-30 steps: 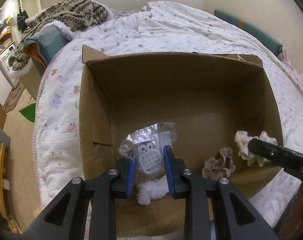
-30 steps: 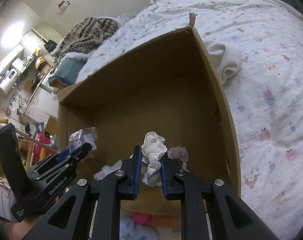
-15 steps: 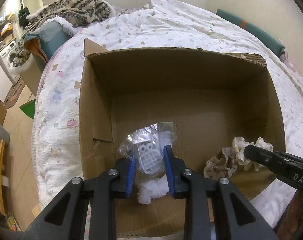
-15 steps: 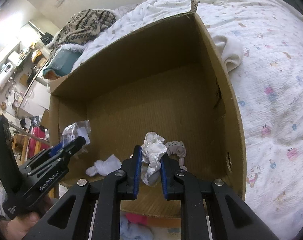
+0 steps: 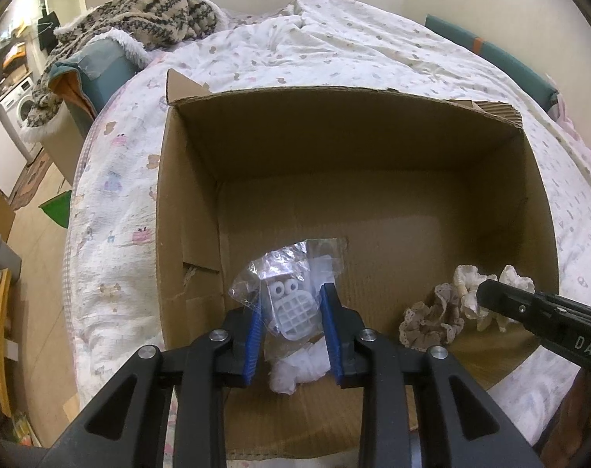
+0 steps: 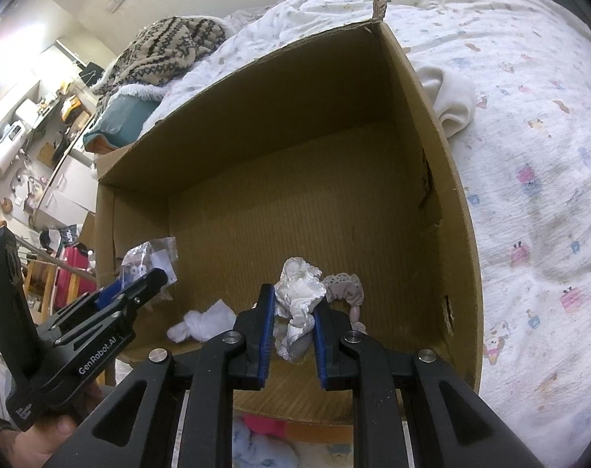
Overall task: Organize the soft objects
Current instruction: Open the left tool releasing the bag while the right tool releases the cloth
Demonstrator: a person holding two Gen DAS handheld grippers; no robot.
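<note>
Both tongs (image 5: 291, 325) (image 6: 293, 333) sank below the box (image 5: 186, 202) rim.

Bed (image 5: 334, 50) with printed white quilt, carrying an open cardboard box (image 5: 186, 210).
Cream cloth (image 6: 451, 101) lies just beside box's right wall; patterned knit blanket (image 5: 147, 11) heaped at far end.

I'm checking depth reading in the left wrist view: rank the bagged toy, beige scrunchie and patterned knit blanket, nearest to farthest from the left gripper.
1. Bagged toy: between the left gripper's fingers.
2. Beige scrunchie: on the box floor, to the right.
3. Patterned knit blanket: far back left, past the box.
</note>
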